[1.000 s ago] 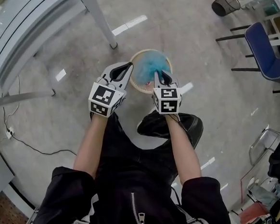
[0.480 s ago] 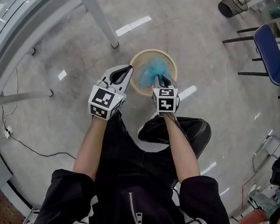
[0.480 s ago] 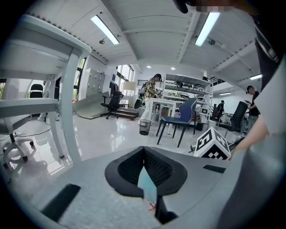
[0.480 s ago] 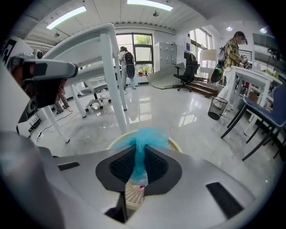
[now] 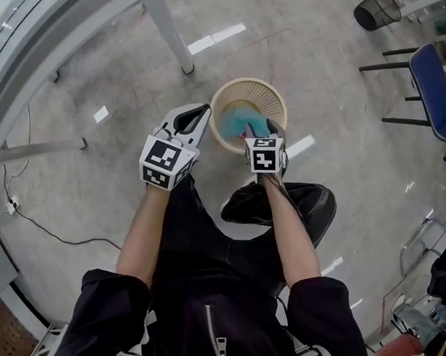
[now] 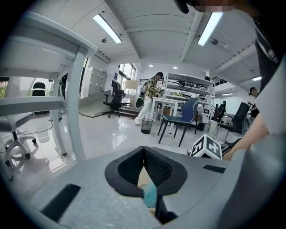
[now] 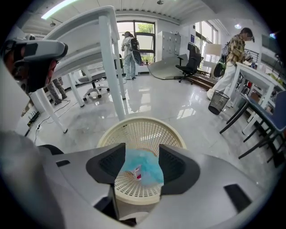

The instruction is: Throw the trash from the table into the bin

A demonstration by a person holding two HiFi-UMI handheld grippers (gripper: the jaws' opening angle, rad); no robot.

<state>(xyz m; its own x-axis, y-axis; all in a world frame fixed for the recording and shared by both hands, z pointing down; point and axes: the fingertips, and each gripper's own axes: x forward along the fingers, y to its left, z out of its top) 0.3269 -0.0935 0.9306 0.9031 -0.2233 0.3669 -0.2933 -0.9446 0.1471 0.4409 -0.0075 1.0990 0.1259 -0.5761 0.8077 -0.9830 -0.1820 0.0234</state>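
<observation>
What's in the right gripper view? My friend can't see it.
The right hand-held gripper has just been opening its jaws over a cream mesh bin, and a crumpled blue piece of trash sits between them. Behind the bin are a white table leg and a shiny floor.

trash (image 5: 241,120): blue, crumpled, within bin's rim | bin (image 5: 275,97): cream lattice, round, upright on floor
</observation>
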